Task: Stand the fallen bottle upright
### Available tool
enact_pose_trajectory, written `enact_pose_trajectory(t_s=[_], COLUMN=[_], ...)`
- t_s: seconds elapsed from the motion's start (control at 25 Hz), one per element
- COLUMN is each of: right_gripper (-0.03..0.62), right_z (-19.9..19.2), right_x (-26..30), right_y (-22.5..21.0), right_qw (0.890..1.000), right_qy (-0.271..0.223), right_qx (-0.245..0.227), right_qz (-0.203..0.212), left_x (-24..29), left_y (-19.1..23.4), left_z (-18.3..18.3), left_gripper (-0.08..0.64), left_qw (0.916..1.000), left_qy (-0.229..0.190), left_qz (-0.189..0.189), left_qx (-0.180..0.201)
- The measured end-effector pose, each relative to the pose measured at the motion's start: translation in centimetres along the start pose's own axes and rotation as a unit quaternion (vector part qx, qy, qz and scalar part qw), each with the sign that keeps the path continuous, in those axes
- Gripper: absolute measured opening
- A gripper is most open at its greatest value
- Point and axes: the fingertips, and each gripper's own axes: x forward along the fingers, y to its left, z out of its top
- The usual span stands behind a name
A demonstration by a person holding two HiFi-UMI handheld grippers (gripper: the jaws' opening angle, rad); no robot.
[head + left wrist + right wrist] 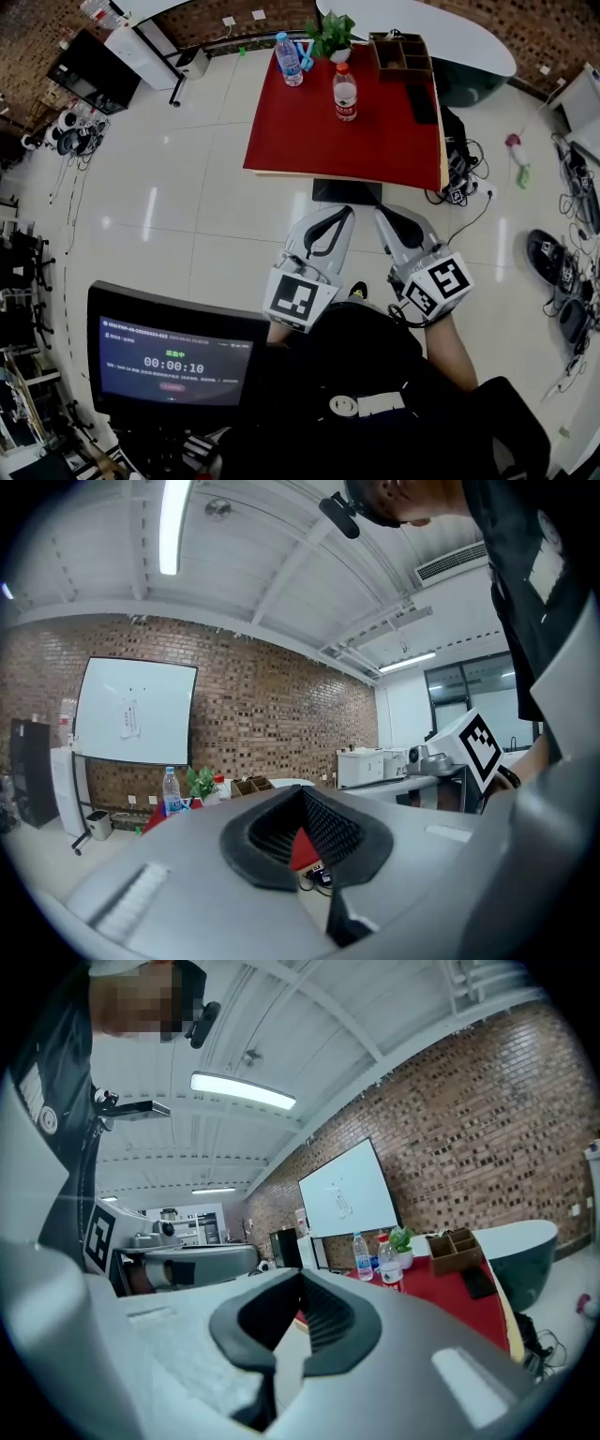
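Note:
Two bottles stand upright on the red table [300,141]: a clear one with a blue label [289,58] near the far left corner and a red-capped one [345,92] nearer the middle. No bottle lies on its side in any view. My left gripper [339,214] and right gripper [386,217] hang side by side over the floor, short of the table's near edge, both shut with nothing between the jaws. In the left gripper view the shut gripper [300,799] points toward the blue-label bottle [171,792]. In the right gripper view the gripper [300,1279] faces both bottles [362,1256] [389,1265].
A potted plant [330,36], a wooden organiser [401,52] and a flat black object [421,103] share the table. Cables [459,178] trail on the floor to its right. A monitor with a timer [173,361] stands at lower left. A white rounded table [441,33] lies behind.

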Motion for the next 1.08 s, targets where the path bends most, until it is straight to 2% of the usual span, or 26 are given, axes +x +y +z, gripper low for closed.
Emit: enact_pose_trajectory(t_s=[0.48, 1.08], right_gripper=[0.003, 0.003], right_z=[0.2, 0.0], right_x=[2.8, 3.6], right_y=[3.5, 3.6], right_qw=[0.999, 0.999], right_qy=[0.014, 0.014], right_qx=[-0.039, -0.049], right_qz=[0.0, -0.011], left_x=[-2.5, -2.6], left_y=[2.8, 3.7], left_z=[0.5, 0.3], left_gripper=[0.006, 0.006], left_qw=[0.9997, 0.9995], left_qy=[-0.019, -0.028], left_qz=[0.003, -0.007], left_qx=[-0.013, -0.01])
